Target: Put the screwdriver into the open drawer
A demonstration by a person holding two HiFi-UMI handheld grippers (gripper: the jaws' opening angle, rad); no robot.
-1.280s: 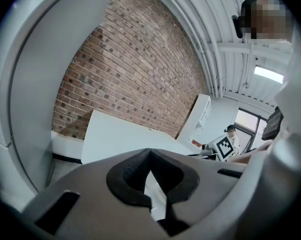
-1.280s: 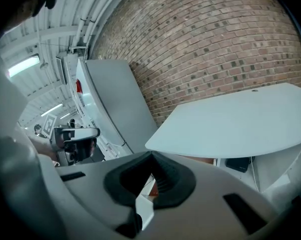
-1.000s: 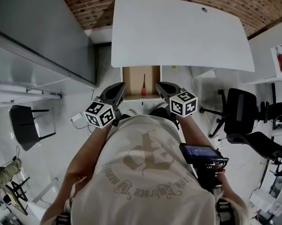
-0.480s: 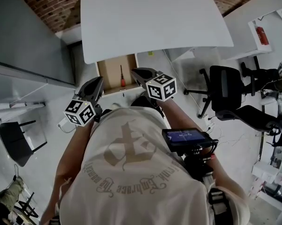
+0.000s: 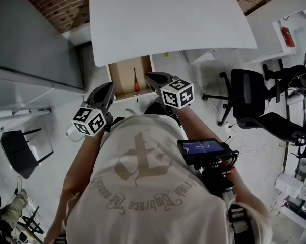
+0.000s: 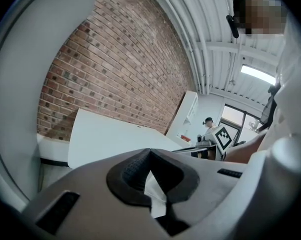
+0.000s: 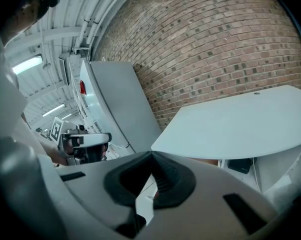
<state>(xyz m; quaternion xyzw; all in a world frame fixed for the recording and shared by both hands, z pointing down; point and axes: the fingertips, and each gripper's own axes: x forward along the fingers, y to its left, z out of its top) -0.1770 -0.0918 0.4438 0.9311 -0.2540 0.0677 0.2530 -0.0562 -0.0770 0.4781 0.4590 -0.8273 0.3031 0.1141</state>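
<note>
the right tool [image 5: 152,77], jaws pressed together on nothing, hangs at the open drawer's [image 5: 120,78] right edge. the screwdriver [image 5: 136,81] lies inside at its 9 o'clock, long axis 12-to-6, red handle toward the person. the left tool [image 5: 107,89], likewise closed and empty, has it at 2 o'clock, farther off. the placing looks done.

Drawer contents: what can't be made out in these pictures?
- Head view: the drawer runs back under the desk; anything there is hidden.
- Head view: the screwdriver is too small to tell its tip.
- Gripper views: the left gripper and right gripper, both shut, fill the lower picture with their own bodies; no screwdriver shows.
</note>
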